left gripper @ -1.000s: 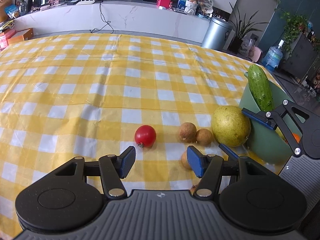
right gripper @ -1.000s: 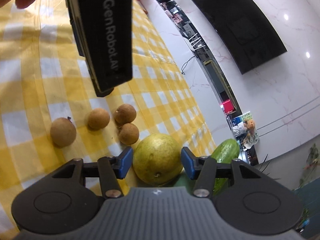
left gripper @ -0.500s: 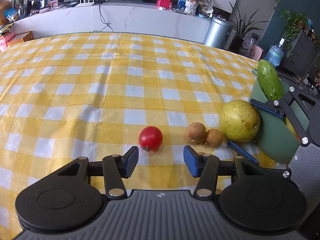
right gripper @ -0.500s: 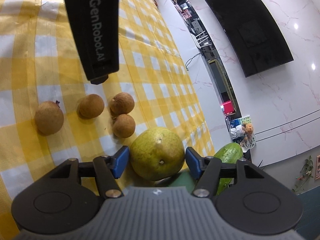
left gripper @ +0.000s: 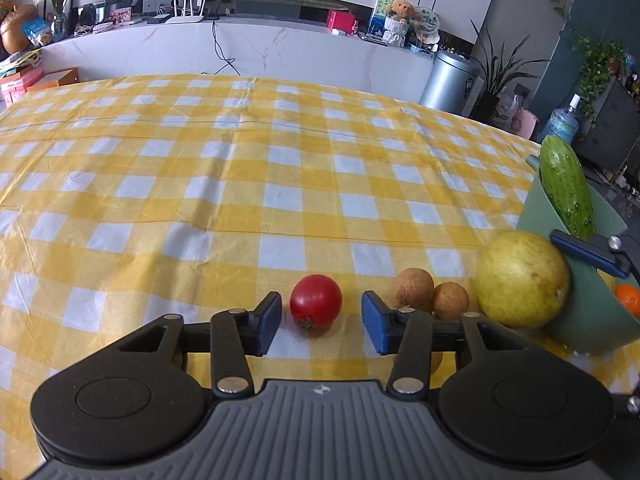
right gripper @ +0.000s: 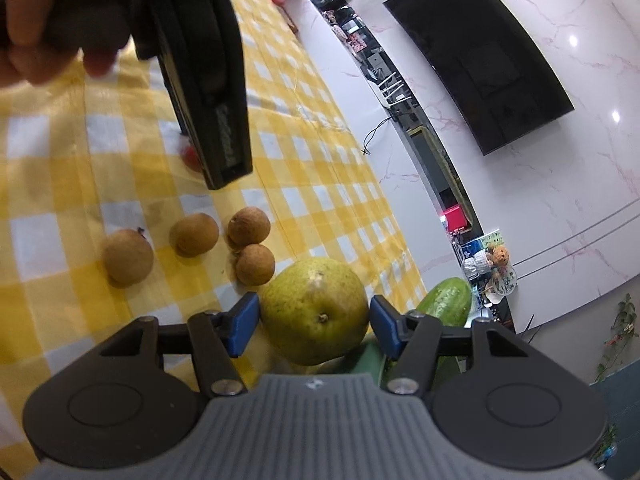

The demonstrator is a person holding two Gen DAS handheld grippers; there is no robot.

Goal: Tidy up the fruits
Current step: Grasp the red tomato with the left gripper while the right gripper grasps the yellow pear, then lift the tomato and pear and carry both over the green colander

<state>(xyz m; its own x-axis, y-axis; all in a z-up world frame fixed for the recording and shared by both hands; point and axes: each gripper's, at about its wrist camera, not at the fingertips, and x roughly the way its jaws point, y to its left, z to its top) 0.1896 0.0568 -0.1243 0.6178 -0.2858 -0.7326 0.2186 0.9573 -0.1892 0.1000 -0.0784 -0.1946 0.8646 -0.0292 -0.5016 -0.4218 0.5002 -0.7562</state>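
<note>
The tomato sat on the counter between the pads of the left tool, its stem end tipped down toward the camera; the pads were closing but a gap showed on each side. The pear lay with its blossom end facing the right tool, whose pads stood apart on either side of it, seemingly without touching. Four longans lay scattered to its left. A cucumber stood tilted in the green bowl, long axis nearly upright, beside an orange. A yellow-checked cloth covered the counter. Behind were a marble wall, a dark television, plants and a steel bin.
</note>
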